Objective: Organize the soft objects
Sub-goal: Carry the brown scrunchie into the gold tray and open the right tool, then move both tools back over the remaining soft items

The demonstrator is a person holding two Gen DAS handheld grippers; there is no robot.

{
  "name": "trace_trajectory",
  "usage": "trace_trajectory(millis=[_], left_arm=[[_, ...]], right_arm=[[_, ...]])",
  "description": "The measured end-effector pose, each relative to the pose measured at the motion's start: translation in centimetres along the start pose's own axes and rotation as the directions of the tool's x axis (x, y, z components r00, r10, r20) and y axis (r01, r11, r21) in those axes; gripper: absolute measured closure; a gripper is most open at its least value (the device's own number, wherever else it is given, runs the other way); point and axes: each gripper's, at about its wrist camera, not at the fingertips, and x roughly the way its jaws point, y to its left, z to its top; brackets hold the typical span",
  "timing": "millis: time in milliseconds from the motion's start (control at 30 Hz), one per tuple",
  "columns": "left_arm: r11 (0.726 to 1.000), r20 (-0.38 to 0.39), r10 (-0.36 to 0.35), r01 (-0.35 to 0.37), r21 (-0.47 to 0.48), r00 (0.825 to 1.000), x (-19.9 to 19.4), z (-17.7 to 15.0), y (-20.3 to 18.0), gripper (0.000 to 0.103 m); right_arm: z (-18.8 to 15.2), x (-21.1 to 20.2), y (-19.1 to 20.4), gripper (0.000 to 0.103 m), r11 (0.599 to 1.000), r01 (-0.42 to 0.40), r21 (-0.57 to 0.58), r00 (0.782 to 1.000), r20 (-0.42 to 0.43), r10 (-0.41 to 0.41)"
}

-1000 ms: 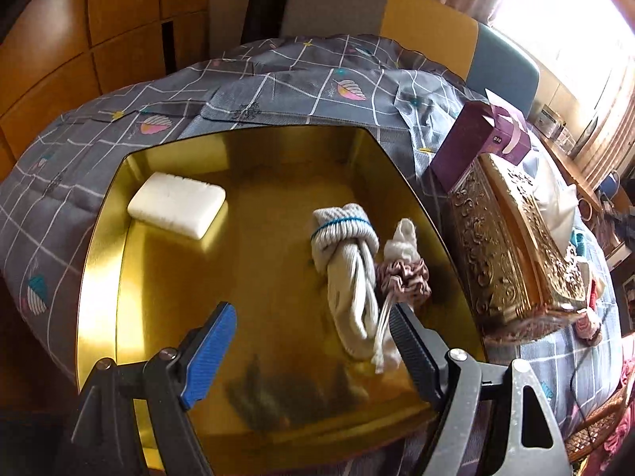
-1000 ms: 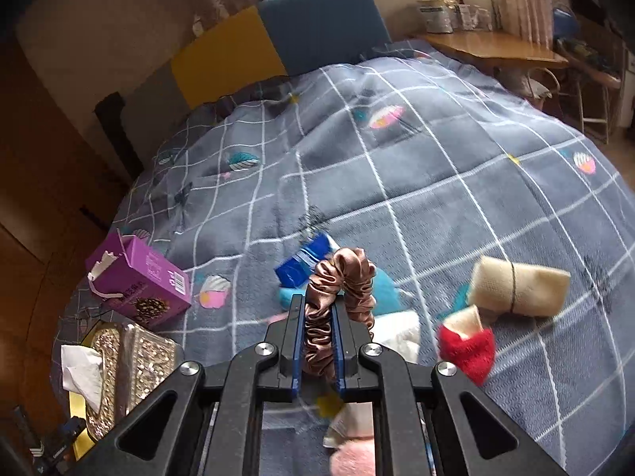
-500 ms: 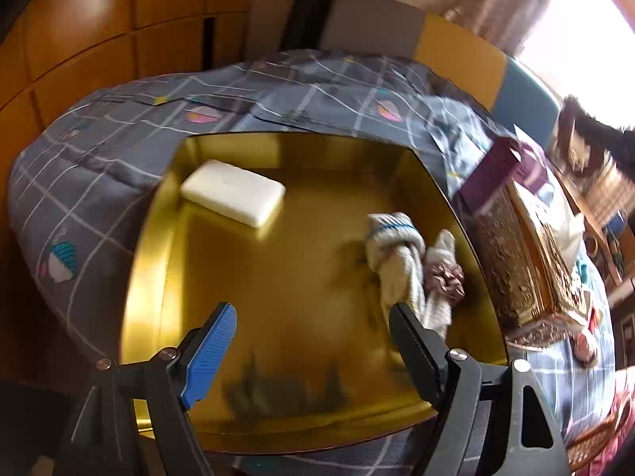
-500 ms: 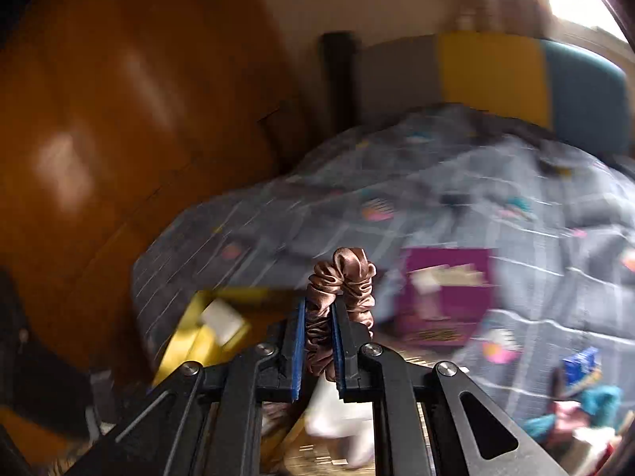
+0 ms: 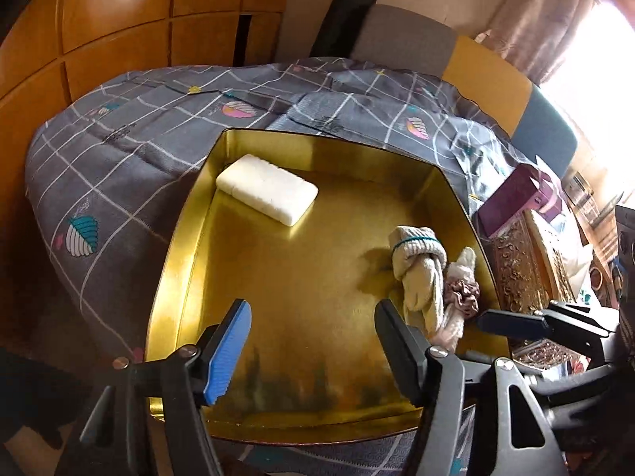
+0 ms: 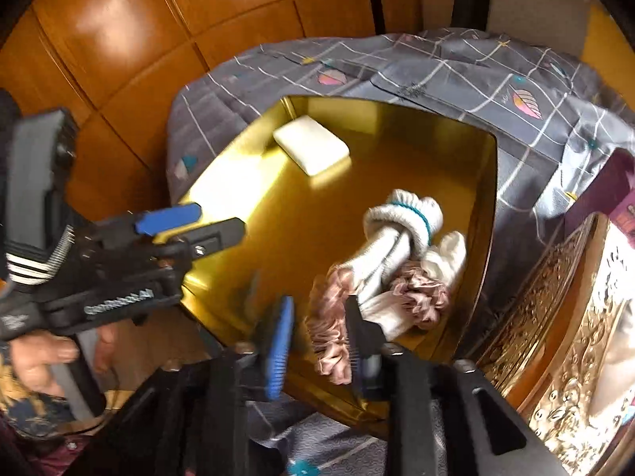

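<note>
The right tool (image 6: 317,329) was opening, its pads off the pink scrunchie (image 6: 331,317) dropping between them into the gold tin (image 6: 490,198) beside the knotted socks (image 6: 397,234). The left tool (image 5: 313,345) hung empty, closing slightly. The scrunchie looked light, limp and slippery; pinching its bunched band would hold best.

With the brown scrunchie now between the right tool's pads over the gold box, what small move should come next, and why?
Probably finish opening the right tool and lift it away. Its jaws are opening, and the brown scrunchie already hangs inside the gold box, beside the knotted socks, so it should drop in freely.
</note>
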Motion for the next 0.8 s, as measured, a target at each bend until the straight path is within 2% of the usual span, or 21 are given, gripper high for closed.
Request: trace_trajectory(millis=[67, 233, 300, 500, 800], left_arm=[[1.0, 0.003, -0.002, 0.002, -0.001, 1.0, -0.1, 0.0, -0.2, 0.04], [0.999, 0.017, -0.013, 0.013, 0.032, 1.0, -0.6, 0.0, -1.2, 0.042], [0.998, 0.035, -0.028, 0.026, 0.049, 0.999, -1.2, 0.1, -1.7, 0.042], [0.991, 0.095, -0.034, 0.021, 0.136, 0.995, -3.2, 0.2, -4.2, 0.042], [0.965, 0.145, -0.065, 0.025, 0.263, 0.987, -5.3, -0.3, -8.0, 0.041]], right_arm=[[-0.2, -0.4, 0.0, 0.041, 1.0, -0.011, 0.011, 1.0, 0.014, 0.011], [-1.7, -3.0, 0.1, 0.039, 1.0, 0.02, 0.002, 0.996, 0.092, -0.02], [-2.2, -4.1, 0.2, 0.035, 0.999, 0.052, -0.007, 0.99, 0.132, -0.051], [-4.0, -7.3, 0.2, 0.022, 0.987, 0.158, 0.01, 0.959, 0.237, -0.156], [-7.0, -12.7, -2.6, 0.017, 0.962, 0.241, 0.13, 0.899, 0.343, -0.272]])
